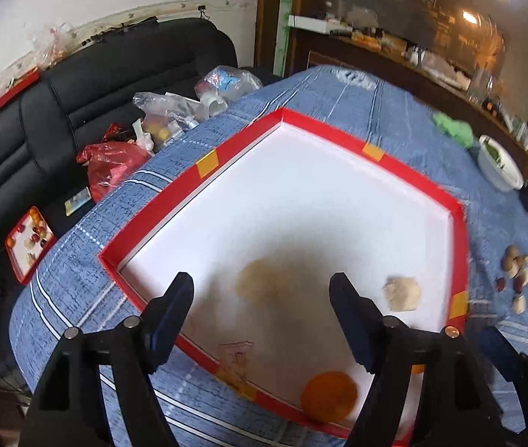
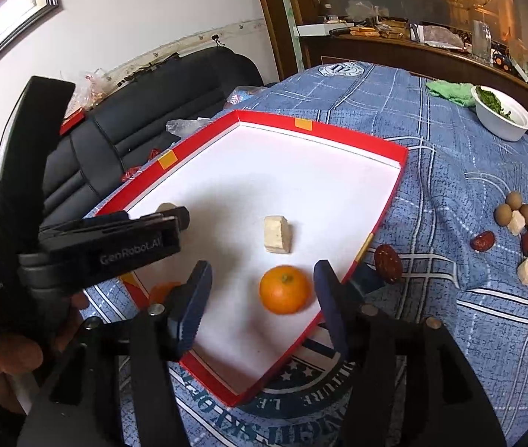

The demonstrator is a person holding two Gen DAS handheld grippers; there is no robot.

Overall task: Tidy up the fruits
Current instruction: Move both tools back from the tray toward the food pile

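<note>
Right wrist: hand-held gripper (image 2: 262,292) open, empty.

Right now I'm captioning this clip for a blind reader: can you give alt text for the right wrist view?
An orange lies in a red-rimmed white tray between the open fingers of the right tool, untouched, with a pale cube just beyond it. The left tool reaches in from the left, and dates, nuts and cubes lie on the blue cloth to the right.

Left wrist view motion-blurred: tan blob (image 1: 260,279) in red tray (image 1: 174,201) unidentifiable. Second orange (image 2: 163,292) half hidden behind right gripper finger (image 2: 189,305).
</note>
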